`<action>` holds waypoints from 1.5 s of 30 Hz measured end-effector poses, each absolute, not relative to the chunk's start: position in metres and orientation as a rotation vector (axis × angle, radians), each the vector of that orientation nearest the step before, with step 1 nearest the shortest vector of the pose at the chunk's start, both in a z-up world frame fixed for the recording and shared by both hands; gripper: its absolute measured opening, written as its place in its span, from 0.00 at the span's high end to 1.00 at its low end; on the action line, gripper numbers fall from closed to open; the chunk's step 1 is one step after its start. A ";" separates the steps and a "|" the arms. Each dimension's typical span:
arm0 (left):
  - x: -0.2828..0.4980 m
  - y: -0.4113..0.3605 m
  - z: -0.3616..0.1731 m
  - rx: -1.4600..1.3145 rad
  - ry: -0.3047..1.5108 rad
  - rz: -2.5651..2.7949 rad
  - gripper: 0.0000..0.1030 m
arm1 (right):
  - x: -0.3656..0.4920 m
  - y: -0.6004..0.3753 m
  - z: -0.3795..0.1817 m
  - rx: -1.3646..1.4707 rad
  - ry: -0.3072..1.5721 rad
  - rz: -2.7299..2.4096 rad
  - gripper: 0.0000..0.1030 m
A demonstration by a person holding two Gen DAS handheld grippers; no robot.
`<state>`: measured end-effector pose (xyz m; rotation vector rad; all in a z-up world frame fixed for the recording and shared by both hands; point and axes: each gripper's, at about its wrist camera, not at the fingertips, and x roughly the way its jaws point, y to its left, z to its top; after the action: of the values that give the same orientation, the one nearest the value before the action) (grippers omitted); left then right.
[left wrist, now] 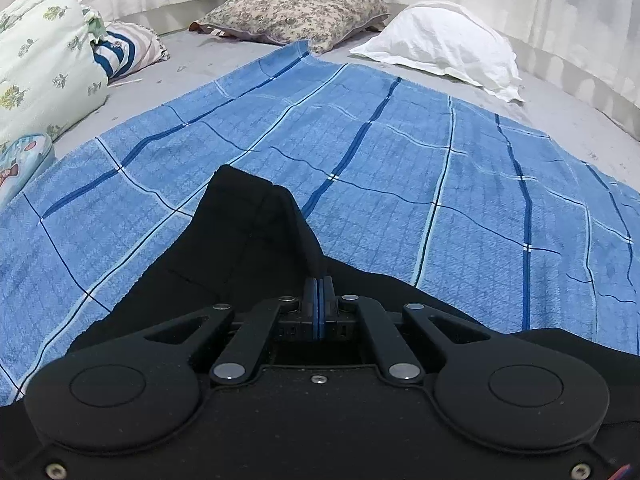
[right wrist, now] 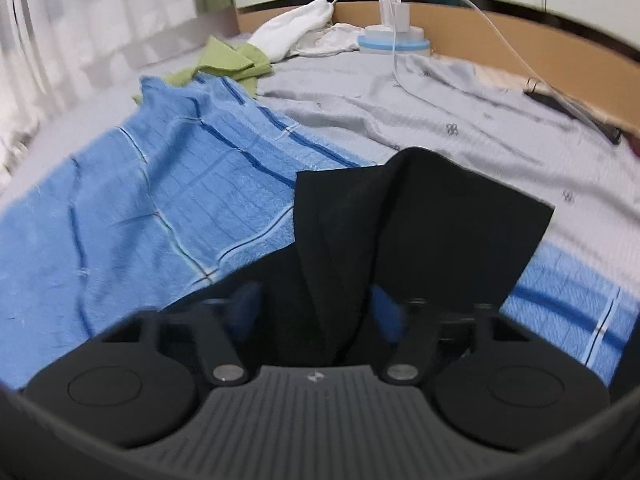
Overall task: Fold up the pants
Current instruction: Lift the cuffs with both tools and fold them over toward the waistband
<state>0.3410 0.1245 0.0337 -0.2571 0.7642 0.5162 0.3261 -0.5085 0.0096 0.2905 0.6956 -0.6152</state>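
The black pants (left wrist: 248, 236) lie on a blue checked towel (left wrist: 400, 152) spread over the bed. My left gripper (left wrist: 319, 292) is shut on a raised fold of the pants, which peaks just ahead of the pads. In the right wrist view the black pants (right wrist: 420, 220) drape between the fingers of my right gripper (right wrist: 316, 312). Its blue pads (right wrist: 390, 312) stand wide apart with cloth lying loosely between them. The pants' edge hangs over the blue towel (right wrist: 160, 200).
Pillows lie at the bed's far side: a floral one (left wrist: 296, 4), a white one (left wrist: 444, 44) and a pale leafy one (left wrist: 40, 52). In the right wrist view a green cloth (right wrist: 228, 60), a white cloth (right wrist: 292, 32), a charger base (right wrist: 394, 40) with cables and a wooden headboard (right wrist: 520, 36) stand behind.
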 end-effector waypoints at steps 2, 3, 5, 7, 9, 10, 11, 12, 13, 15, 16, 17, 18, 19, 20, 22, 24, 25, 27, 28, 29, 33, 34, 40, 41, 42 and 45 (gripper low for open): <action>0.342 0.125 0.034 -0.266 0.770 0.522 0.98 | 0.325 -0.511 0.015 0.316 0.685 -0.650 0.96; 0.340 0.125 0.036 -0.270 0.767 0.523 0.98 | 0.321 -0.513 0.018 0.353 0.668 -0.646 0.96; 0.337 0.126 0.043 -0.279 0.751 0.517 0.98 | 0.310 -0.513 0.029 0.344 0.630 -0.646 0.96; 0.331 0.127 0.051 -0.287 0.739 0.507 0.98 | 0.297 -0.510 0.043 0.295 0.594 -0.643 0.96; 0.324 0.127 0.058 -0.296 0.735 0.496 0.98 | 0.281 -0.514 0.057 0.308 0.563 -0.622 0.96; 0.320 0.127 0.062 -0.299 0.734 0.493 0.98 | 0.272 -0.517 0.063 0.323 0.552 -0.614 0.96; 0.315 0.128 0.066 -0.302 0.731 0.491 0.98 | 0.261 -0.519 0.069 0.335 0.541 -0.609 0.96; 0.308 0.128 0.070 -0.306 0.724 0.487 0.98 | 0.250 -0.522 0.075 0.342 0.533 -0.604 0.96; 0.302 0.129 0.074 -0.309 0.718 0.483 0.98 | 0.238 -0.524 0.079 0.345 0.527 -0.595 0.96; 0.288 0.131 0.082 -0.317 0.712 0.476 0.98 | 0.217 -0.526 0.085 0.347 0.524 -0.582 0.96; 0.280 0.133 0.085 -0.323 0.711 0.473 0.98 | 0.206 -0.528 0.087 0.354 0.526 -0.580 0.96; 0.271 0.135 0.088 -0.331 0.711 0.467 0.98 | 0.195 -0.529 0.089 0.361 0.527 -0.575 0.96; 0.262 0.136 0.091 -0.337 0.710 0.462 0.98 | 0.184 -0.530 0.089 0.367 0.528 -0.573 0.96; 0.252 0.137 0.094 -0.346 0.708 0.454 0.98 | 0.171 -0.531 0.089 0.374 0.529 -0.569 0.96; 0.240 0.139 0.097 -0.357 0.706 0.446 0.98 | 0.160 -0.531 0.089 0.376 0.529 -0.563 0.96; 0.214 0.142 0.101 -0.367 0.693 0.431 0.98 | 0.135 -0.531 0.086 0.377 0.533 -0.555 0.96; 0.185 0.142 0.104 -0.359 0.673 0.419 0.98 | 0.108 -0.533 0.080 0.391 0.546 -0.551 0.96; 0.168 0.143 0.103 -0.364 0.661 0.414 0.98 | 0.094 -0.534 0.076 0.406 0.554 -0.550 0.96; 0.136 0.147 0.098 -0.376 0.658 0.412 0.98 | 0.071 -0.537 0.067 0.421 0.575 -0.550 0.96; 0.123 0.148 0.094 -0.383 0.667 0.412 0.98 | 0.059 -0.539 0.062 0.421 0.589 -0.554 0.96; 0.108 0.150 0.088 -0.395 0.680 0.411 0.98 | 0.048 -0.539 0.058 0.415 0.600 -0.557 0.96; 0.065 0.158 0.063 -0.428 0.727 0.422 0.98 | 0.012 -0.537 0.044 0.391 0.636 -0.580 0.95; 0.056 0.159 0.058 -0.432 0.732 0.429 0.98 | 0.005 -0.538 0.041 0.397 0.644 -0.584 0.95; 0.029 0.168 0.036 -0.365 0.759 0.504 0.99 | -0.017 -0.544 0.027 0.402 0.673 -0.587 0.96; 0.028 0.168 0.035 -0.372 0.766 0.494 0.99 | -0.018 -0.539 0.028 0.376 0.678 -0.588 0.95; 0.026 0.166 0.035 -0.371 0.763 0.481 0.99 | -0.017 -0.534 0.030 0.344 0.687 -0.587 0.92; 0.022 0.158 0.044 -0.354 0.721 0.424 0.89 | -0.016 -0.517 0.035 0.269 0.701 -0.581 0.70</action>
<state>0.0224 0.1585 0.0441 -0.3536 0.7212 0.4244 -0.0158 -0.5172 0.0350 0.2690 0.7007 -0.5809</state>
